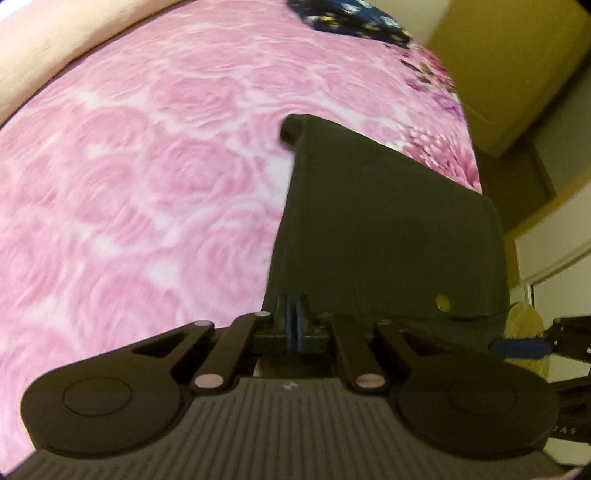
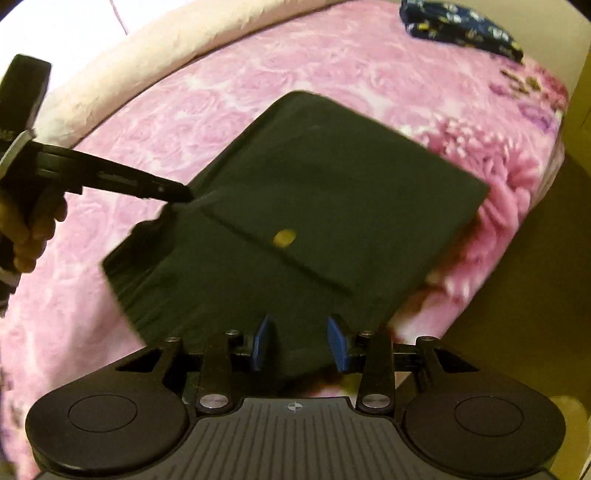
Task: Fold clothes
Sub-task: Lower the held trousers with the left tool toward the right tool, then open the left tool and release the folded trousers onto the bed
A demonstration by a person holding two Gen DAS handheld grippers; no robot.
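A dark green folded garment point(image 1: 388, 229) point(image 2: 314, 192) with a small yellow dot point(image 2: 283, 237) hangs just above a pink rose-patterned blanket point(image 1: 129, 184) point(image 2: 92, 295). My left gripper point(image 1: 294, 314) is shut on the garment's near edge, its blue pads pressed together. From the right wrist view it reaches in from the left and pinches a corner point(image 2: 177, 194), with a hand point(image 2: 33, 229) behind it. My right gripper point(image 2: 301, 341) grips the thick folded edge, with cloth filling the gap between its blue pads. Its blue fingertip point(image 1: 517, 349) shows at the right edge of the left wrist view.
A dark blue flowered garment point(image 1: 351, 18) point(image 2: 461, 27) lies at the far end of the bed. A cream padded border point(image 2: 147, 48) runs along the left side. The bed's edge drops off on the right beside yellow-brown furniture point(image 1: 517, 74).
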